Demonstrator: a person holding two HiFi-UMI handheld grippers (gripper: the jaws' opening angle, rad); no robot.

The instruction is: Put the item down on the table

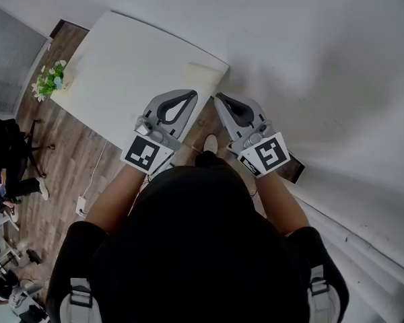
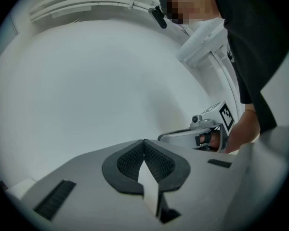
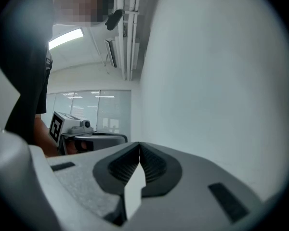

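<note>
Both grippers are held up side by side in front of the person, over the floor, off the near edge of the white table (image 1: 128,66). My left gripper (image 1: 190,94) is shut, its dark pads meeting tip to tip (image 2: 144,141) with nothing between them. My right gripper (image 1: 219,97) is also shut and empty, its jaws closed to a point (image 3: 139,143). A pale, flat beige item (image 1: 203,74) lies on the table's corner, just beyond the two tips. Each gripper view looks at a plain white wall, with the other gripper's marker cube (image 2: 225,114) (image 3: 55,125) at the side.
A small potted plant (image 1: 50,79) stands at the table's far left edge. Wood floor (image 1: 60,153) runs under and left of the table, with a cable and a socket block (image 1: 81,206). A white wall (image 1: 323,59) fills the right side. Chairs and gear stand at the far left.
</note>
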